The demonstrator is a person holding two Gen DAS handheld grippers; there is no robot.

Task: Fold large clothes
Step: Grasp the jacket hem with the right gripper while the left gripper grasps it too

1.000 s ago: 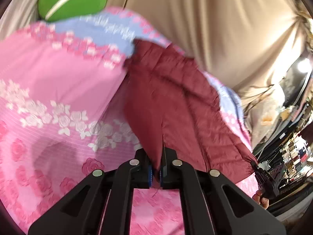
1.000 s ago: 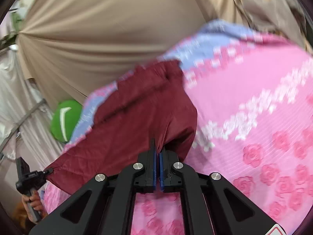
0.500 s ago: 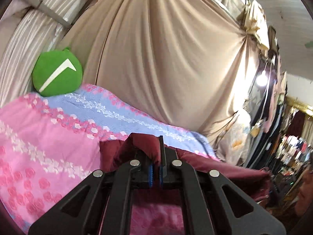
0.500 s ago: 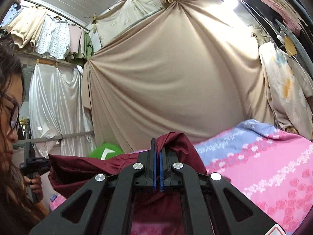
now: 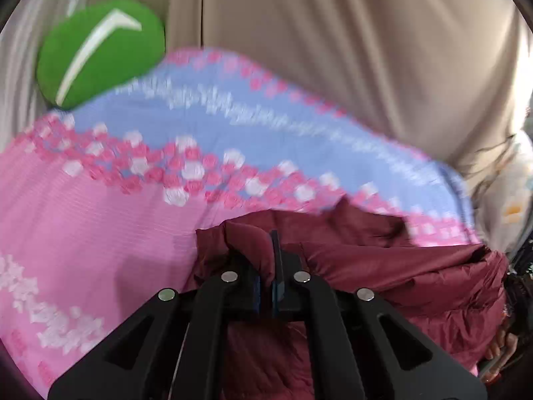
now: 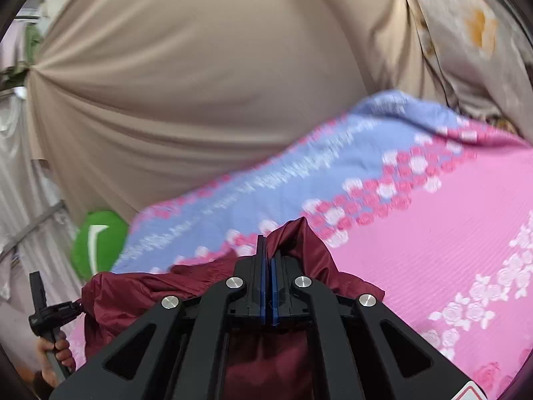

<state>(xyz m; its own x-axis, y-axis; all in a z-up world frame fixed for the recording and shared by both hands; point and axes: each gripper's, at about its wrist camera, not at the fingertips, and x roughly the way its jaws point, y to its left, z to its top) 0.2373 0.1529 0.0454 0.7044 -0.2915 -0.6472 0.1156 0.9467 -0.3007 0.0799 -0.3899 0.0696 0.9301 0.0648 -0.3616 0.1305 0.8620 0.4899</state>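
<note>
where half a second ago both views faced the curtain, the left gripper (image 5: 270,260) and right gripper (image 6: 266,260), each clamped on the maroon garment (image 5: 399,266), now tilt down over the floral bedsheet (image 5: 100,216).

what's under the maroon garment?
The pink floral bedsheet shows around the maroon garment, which both tongs, left and right, hold pinched. What lies directly beneath the bunched cloth is covered.

1. A beige curtain (image 6: 200,83) hangs in gathered folds behind the bed.
2. The bed's cover (image 5: 83,226) is pink with rose bands, blue along its far edge.
3. A green cushion (image 5: 100,46) sits at the bed's far left corner.
4. Pale floral cloth (image 6: 466,26) hangs beyond the bed's far right corner.
</note>
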